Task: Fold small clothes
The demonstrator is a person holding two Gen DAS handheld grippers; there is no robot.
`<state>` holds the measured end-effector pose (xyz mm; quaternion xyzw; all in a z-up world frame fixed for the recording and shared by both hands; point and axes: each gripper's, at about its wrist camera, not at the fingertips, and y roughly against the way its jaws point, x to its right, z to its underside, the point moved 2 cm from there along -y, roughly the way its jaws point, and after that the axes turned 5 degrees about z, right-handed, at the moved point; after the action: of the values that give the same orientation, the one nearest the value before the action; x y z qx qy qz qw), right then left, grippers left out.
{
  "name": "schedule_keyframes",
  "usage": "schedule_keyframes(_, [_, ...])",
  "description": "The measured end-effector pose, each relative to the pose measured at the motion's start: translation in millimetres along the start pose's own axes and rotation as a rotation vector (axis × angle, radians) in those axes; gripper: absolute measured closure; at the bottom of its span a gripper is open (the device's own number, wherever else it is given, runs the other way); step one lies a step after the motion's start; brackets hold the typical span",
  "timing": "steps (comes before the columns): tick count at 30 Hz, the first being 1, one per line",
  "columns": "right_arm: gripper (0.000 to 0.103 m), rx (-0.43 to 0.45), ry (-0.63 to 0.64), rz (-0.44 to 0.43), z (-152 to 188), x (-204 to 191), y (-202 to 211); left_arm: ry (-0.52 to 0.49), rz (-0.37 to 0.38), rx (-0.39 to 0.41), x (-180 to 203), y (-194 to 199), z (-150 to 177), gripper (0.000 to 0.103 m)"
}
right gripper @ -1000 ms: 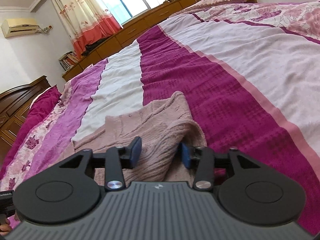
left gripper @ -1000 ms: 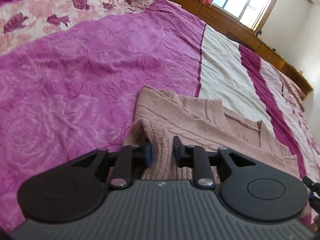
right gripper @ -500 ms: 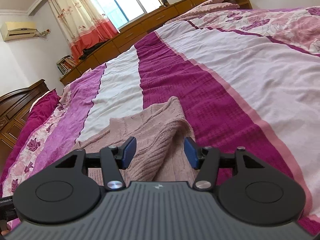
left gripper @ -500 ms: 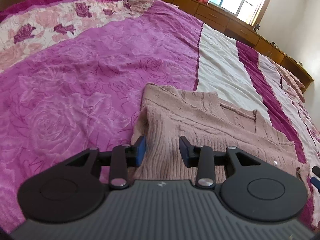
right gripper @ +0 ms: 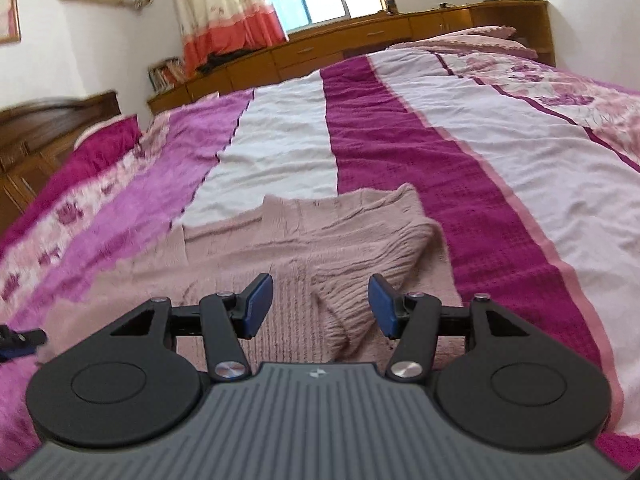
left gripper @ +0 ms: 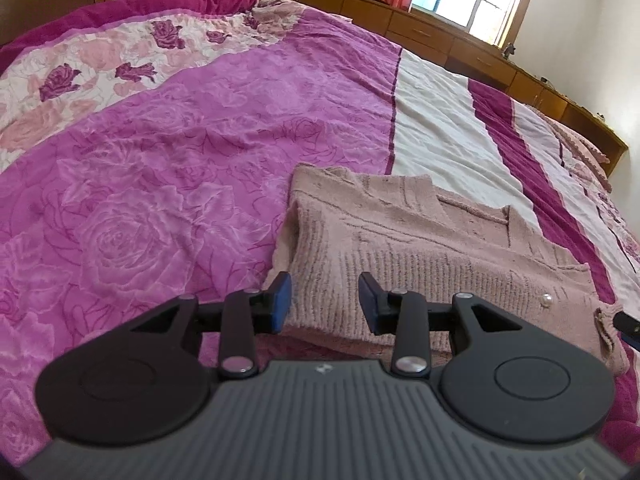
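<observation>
1. The left gripper hovers over the near edge of a dusty-pink knitted cardigan, jaws parted with nothing pinched between the blue pads.
2. The right gripper stands wider apart, its pads clear of the knit — a raised fold of the cardigan lies just ahead of and below the gap.
3. The cardigan lies folded on the bedspread, spreading forward and to the right of the left gripper; one pearl button shows near its right-hand edge.
4. In the right wrist view the garment stretches ahead and leftward of the tongs, its far edge reaching the white stripe of the bedspread.
5. A dark tip at the left border is probably the other gripper — too blurred to be sure.
</observation>
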<state>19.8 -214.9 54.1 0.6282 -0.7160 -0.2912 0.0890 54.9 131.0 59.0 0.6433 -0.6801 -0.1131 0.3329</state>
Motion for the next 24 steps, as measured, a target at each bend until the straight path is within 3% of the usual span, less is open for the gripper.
schedule_keyframes(6, [0.042,-0.033,0.071,0.138,7,-7,-23,0.034,0.017,-0.017,-5,-4,1,0.064])
schedule_keyframes(13, [0.044,-0.035,-0.027,0.113,8,14,-30,0.028,0.011,-0.044,-2,-17,2,0.064])
schedule_keyframes(18, [0.067,-0.031,-0.132,0.088,9,33,-29,0.011,-0.010,-0.056,1,-22,2,0.066])
schedule_keyframes(21, [0.075,-0.039,-0.224,0.058,10,48,-28,-0.002,-0.023,-0.068,2,-25,3,0.072])
schedule_keyframes(24, [0.077,-0.050,-0.284,0.028,13,57,-29,-0.021,-0.029,-0.072,3,-26,3,0.072])
